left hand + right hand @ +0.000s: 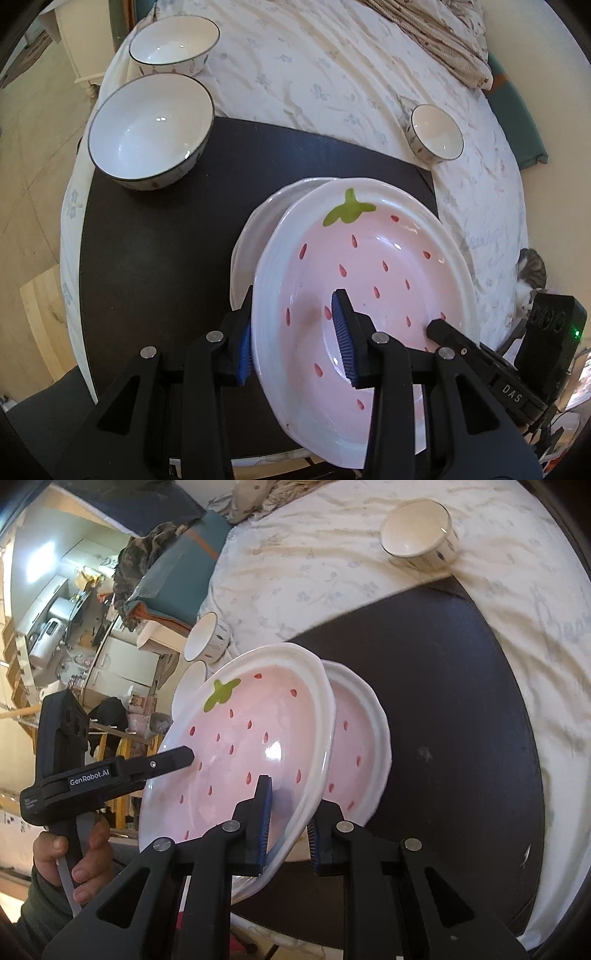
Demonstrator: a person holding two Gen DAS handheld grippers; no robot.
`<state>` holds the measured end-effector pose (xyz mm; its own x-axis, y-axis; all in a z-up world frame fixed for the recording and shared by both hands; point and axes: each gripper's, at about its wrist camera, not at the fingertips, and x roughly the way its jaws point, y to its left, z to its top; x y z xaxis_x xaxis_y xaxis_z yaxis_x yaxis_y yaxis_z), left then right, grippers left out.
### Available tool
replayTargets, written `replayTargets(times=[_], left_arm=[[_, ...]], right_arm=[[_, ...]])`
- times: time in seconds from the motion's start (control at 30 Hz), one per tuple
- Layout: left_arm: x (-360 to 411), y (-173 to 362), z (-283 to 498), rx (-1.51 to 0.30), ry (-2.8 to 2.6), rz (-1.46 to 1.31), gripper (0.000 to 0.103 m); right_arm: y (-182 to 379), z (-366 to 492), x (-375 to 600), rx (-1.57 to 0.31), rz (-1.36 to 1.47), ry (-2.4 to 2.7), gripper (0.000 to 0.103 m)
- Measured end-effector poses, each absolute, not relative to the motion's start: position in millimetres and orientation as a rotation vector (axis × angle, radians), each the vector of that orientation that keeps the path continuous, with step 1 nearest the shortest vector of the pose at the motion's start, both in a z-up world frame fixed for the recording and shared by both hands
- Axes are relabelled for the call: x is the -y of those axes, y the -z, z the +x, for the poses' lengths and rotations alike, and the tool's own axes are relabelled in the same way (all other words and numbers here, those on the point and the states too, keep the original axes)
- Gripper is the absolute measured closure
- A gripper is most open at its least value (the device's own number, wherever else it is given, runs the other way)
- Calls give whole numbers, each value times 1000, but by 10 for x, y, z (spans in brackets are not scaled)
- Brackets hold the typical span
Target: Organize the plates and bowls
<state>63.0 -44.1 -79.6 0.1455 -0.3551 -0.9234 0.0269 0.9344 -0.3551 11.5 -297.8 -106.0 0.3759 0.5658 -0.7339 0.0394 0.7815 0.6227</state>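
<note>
Both grippers clamp the same strawberry plate (369, 280), most likely because a wide, shallow dish is steadier carried from two opposite edges than pinched at one. In the left wrist view the left gripper (295, 343) is closed on the plate's rim at lower centre, one blue pad under the outside of the rim and the other pressed on the pink inner face. In the right wrist view the right gripper (290, 823) bites the opposite rim the same way, at lower centre of the frame. The plate is held tilted above a second strawberry plate (354, 746), which lies on the black table (155, 258) just behind and beneath it; whether the two touch cannot be told. That overlap suggests the held plate is meant to be stacked onto its twin, like with like. The large bowl (147, 129) stands at the upper left corner of the table in the left view. Another bowl (173, 44) sits beyond it on the bed (314, 74), and a small bowl (436, 133) sits on the bed at upper right. A cat (532, 273) peers in at the right edge, close enough to be a risk.
</note>
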Motion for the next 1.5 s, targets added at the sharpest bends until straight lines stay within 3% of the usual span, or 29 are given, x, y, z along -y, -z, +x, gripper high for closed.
replayTargets(times=[1.5], left_arm=[[483, 1247, 768, -1470, 243, -255, 69]], right_arm=[[1652, 461, 2986, -1296, 680, -259, 78]])
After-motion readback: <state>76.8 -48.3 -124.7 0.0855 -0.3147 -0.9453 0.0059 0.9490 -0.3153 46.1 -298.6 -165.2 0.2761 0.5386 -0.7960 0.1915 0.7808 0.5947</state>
